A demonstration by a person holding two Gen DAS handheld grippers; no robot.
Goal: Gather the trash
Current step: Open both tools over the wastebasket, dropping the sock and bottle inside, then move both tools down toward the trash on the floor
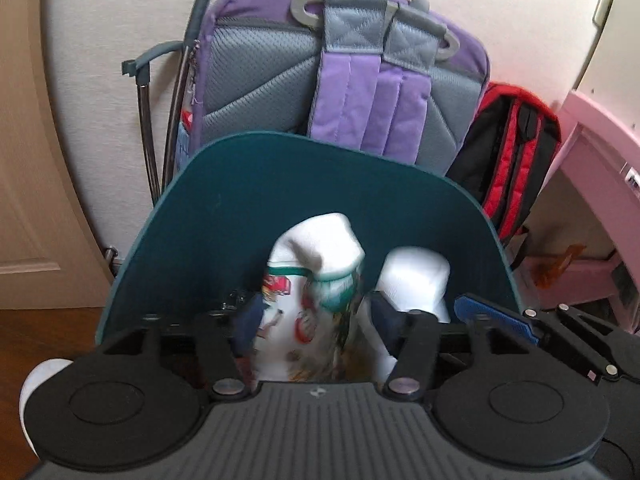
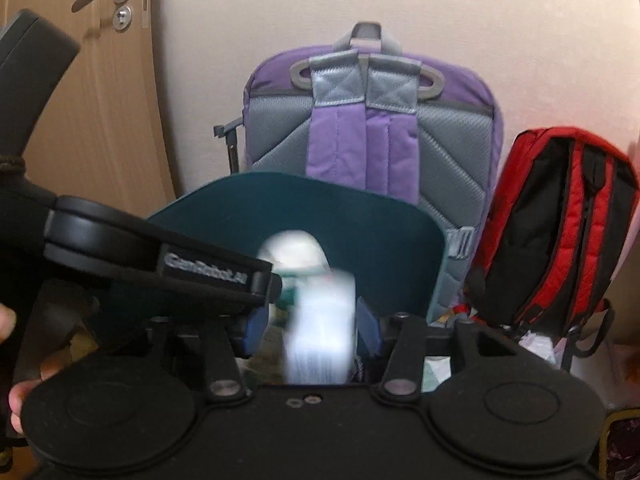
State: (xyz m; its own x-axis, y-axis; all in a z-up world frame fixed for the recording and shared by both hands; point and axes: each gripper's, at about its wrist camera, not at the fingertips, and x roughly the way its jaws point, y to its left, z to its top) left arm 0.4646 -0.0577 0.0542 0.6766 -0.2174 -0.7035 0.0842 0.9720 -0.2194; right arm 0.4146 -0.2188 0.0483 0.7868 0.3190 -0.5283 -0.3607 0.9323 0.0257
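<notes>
A: Item one, far left: wooden door [image 2: 100, 92], shut. Next?

B: Item two: left gripper [image 1: 310, 316], clamped on a printed wrapper [image 1: 304, 320] with a white crumpled top. Long axis upright, running away from the jaws.

A: Item three?

B: Right gripper [image 2: 312, 332], pinching a white crumpled paper [image 2: 320, 328], blurred; also upright between the pads. In the left view it stands just right of the wrapper [image 1: 416, 280].

A: Receptacle?

B: Item four: teal dustpan [image 1: 280, 200], its wall rising directly beyond both sets of fingers. Both pieces sit in front of that wall, near side. Neither gripper is clearly nearer; they are side by side.

A: Background, far?

B: Purple backpack [image 1: 360, 92] against the wall, then red and black backpack [image 2: 560, 232] at right.

A: Judgement?

B: Release looks due straight ahead and down, into the pan.
</notes>
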